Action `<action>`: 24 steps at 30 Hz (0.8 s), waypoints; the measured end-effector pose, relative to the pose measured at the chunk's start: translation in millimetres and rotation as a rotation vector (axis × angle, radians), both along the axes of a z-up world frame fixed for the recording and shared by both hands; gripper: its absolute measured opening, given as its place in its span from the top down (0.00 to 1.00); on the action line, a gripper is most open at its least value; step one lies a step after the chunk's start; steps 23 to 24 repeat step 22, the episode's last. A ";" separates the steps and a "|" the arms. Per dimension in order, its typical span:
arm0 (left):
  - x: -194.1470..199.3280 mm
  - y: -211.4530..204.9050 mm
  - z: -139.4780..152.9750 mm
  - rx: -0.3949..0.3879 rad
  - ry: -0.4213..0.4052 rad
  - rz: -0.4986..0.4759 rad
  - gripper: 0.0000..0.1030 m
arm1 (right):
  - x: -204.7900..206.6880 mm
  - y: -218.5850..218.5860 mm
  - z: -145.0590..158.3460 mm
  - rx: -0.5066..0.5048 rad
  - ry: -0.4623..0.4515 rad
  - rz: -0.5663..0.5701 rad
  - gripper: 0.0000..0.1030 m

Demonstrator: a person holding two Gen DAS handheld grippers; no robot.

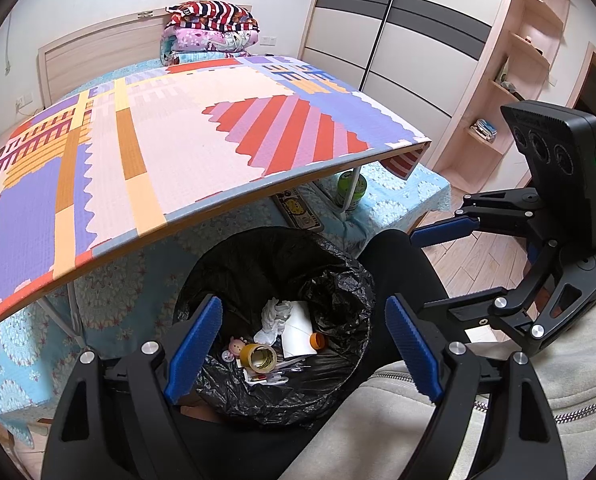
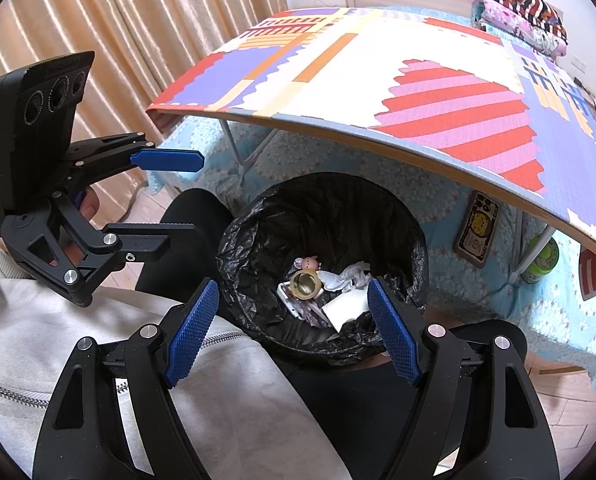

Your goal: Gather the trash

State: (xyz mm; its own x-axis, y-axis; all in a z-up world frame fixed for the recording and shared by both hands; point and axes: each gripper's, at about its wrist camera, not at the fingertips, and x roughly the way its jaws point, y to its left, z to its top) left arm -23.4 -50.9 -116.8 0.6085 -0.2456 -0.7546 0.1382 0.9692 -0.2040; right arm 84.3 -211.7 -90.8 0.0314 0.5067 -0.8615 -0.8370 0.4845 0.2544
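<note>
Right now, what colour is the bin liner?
Black, the bin liner; clearest in the right wrist view.

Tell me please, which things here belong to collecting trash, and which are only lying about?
Belong to the job:
trash bin
tape roll
crumpled tissue
white paper
left gripper, open
right gripper, open

Only lying about:
patterned tabletop
green bottle
folded blankets

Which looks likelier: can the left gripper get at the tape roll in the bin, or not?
Probably yes: the left gripper is open above the bin, whose mouth is uncovered, and the tape roll lies on top.
</note>
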 end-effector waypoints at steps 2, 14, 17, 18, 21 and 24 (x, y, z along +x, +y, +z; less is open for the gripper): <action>0.2 0.0 0.1 -0.001 0.000 0.000 0.22 | 0.4 0.2 0.0 0.000 0.000 0.000 0.25; 1.2 -0.5 2.3 -0.006 -0.001 -0.005 0.22 | -0.4 0.3 -0.2 0.000 0.000 -0.001 0.26; 1.2 -0.7 2.4 -0.006 -0.001 -0.004 0.22 | 0.3 1.8 0.2 0.001 0.000 -0.001 0.26; 1.1 -0.6 2.4 -0.006 -0.001 -0.004 0.22 | -0.3 1.5 0.1 0.000 0.000 -0.001 0.26; 1.3 -0.7 3.4 -0.005 -0.002 -0.005 0.22 | -0.1 1.6 0.1 0.001 0.000 0.000 0.26; 1.0 -0.6 2.9 -0.005 -0.002 -0.005 0.22 | 0.0 1.8 0.0 0.000 -0.001 0.000 0.26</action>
